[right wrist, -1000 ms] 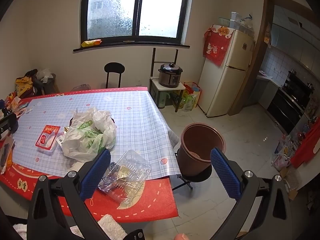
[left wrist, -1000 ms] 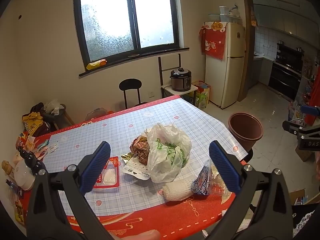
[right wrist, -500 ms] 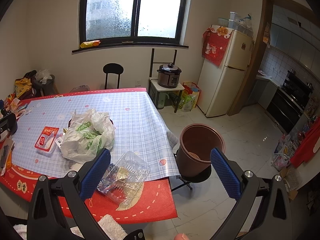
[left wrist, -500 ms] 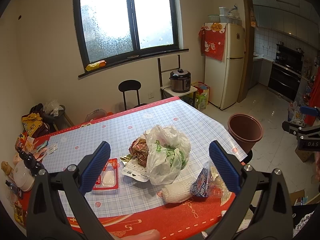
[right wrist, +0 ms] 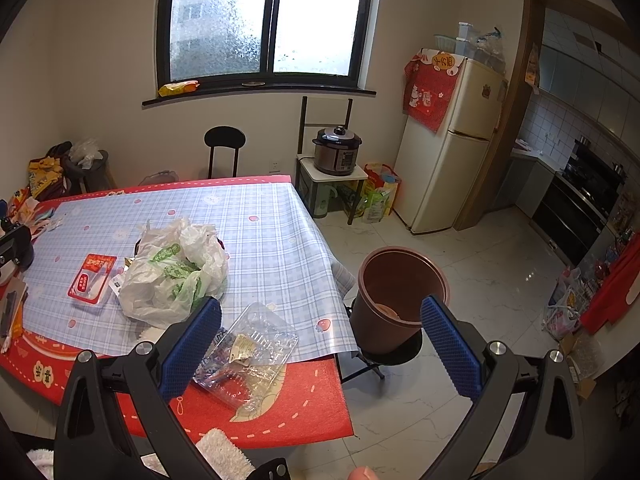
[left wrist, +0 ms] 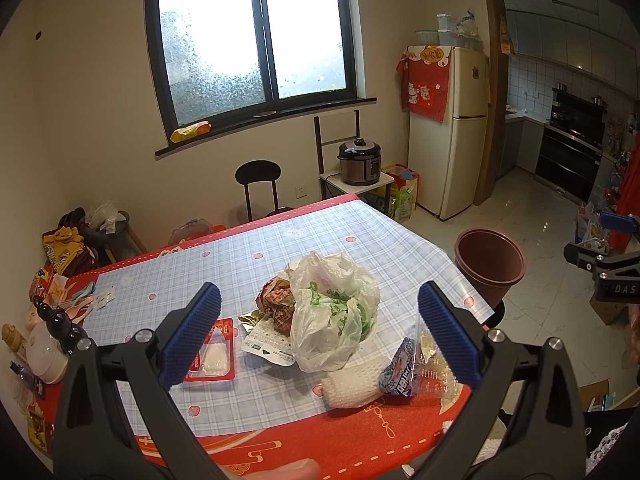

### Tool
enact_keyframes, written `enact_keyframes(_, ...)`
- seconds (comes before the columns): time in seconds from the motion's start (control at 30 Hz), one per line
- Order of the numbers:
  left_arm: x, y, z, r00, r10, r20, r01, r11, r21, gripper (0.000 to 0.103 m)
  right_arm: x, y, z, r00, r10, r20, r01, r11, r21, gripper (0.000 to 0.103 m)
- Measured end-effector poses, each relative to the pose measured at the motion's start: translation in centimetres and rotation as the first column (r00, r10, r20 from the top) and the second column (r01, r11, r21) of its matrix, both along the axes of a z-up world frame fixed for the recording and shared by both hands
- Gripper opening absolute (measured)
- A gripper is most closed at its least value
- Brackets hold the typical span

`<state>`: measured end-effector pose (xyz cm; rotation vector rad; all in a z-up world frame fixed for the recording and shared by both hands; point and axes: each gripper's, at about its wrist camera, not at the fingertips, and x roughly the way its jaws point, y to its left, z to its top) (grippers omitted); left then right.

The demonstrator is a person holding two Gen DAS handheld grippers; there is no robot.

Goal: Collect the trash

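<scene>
Your left claw is spread wide with nothing between its blue pads, hanging above the near edge of the worktop. Straight ahead of it sits the trash pile: a crumpled white plastic bag with green print, a brown printed wrapper tucked against the bag's left side, and a flat white packet with a black corner lying under both. To the left of that, a red-rimmed tray with white contents lies flat on the checked cloth, partly hidden behind your left pad. Nearer you, a white foam net sleeve rests on the red border, touching a clear plastic clamshell with a blue wrapper inside at the worktop's right corner.

Your right claw is just as wide open and holds nothing. It hovers over that same corner, the clear clamshell showing between its fingers, just beside the left pad. The white bag lies farther in on the worktop, and the red tray is to its left. Off the worktop's right edge, the brown bin stands on a low black stool, its mouth open and something pale lying at the bottom; your right pad overlaps its rim in this view. From the left camera, the bin sits beyond the worktop's far right edge, and the right claw pokes in at the frame's right side.
</scene>
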<state>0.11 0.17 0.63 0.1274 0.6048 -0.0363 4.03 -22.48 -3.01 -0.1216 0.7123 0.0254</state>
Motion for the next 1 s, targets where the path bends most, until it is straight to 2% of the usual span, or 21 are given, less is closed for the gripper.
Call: enact_keyframes(1.0, 0.07, 0.49, 0.15, 1.000, 0.020, 0.005, -0.020, 1.000, -0.020, 0.097, 0.20, 0.08, -0.22, 1.000, 0.012, 0.000, -0.012, 1.000, 0.007, 0.099)
